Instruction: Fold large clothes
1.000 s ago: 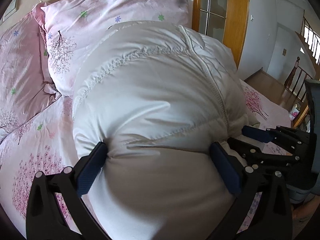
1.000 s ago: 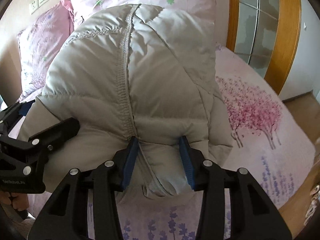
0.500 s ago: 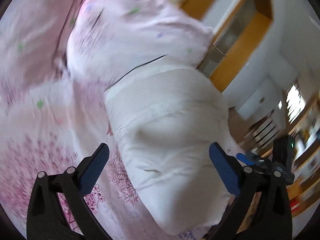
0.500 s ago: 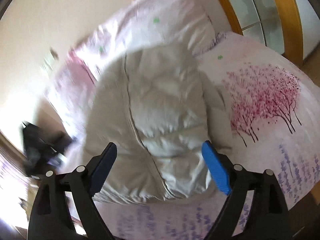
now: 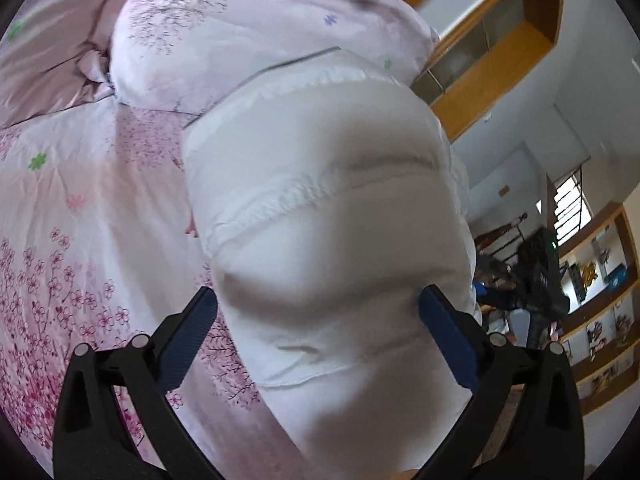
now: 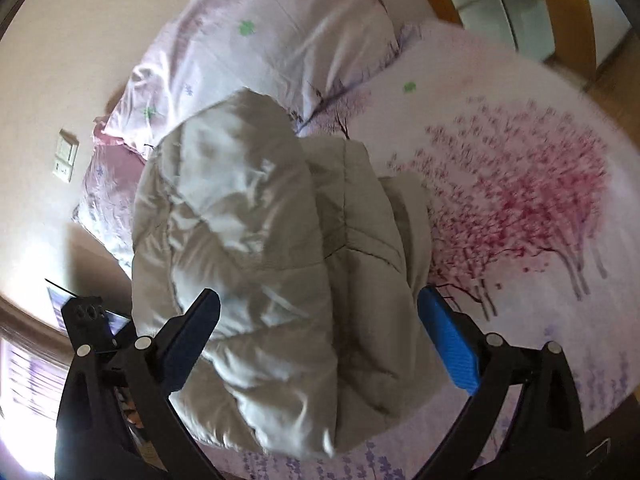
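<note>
A white puffy down jacket (image 5: 320, 216) lies folded in a thick bundle on the bed; it also shows in the right wrist view (image 6: 260, 264). My left gripper (image 5: 316, 328) is open, its blue pads wide apart on either side of the bundle's near end, not clamping it. My right gripper (image 6: 320, 328) is open too, held above the bundle's near edge with the jacket showing between its spread fingers. The left gripper's body (image 6: 92, 320) shows at the left of the right wrist view.
The bed sheet (image 6: 520, 184) is pink with a cherry-tree print. Pink pillows (image 5: 240, 32) lie behind the jacket at the headboard. A wooden door frame (image 5: 492, 60) and shelves (image 5: 600, 320) stand to the right. A wall socket (image 6: 66, 160) is on the left.
Both grippers let go of the jacket and opened wide. They lifted and tilted back from it, and the bundle now rests on the bed by itself.
</note>
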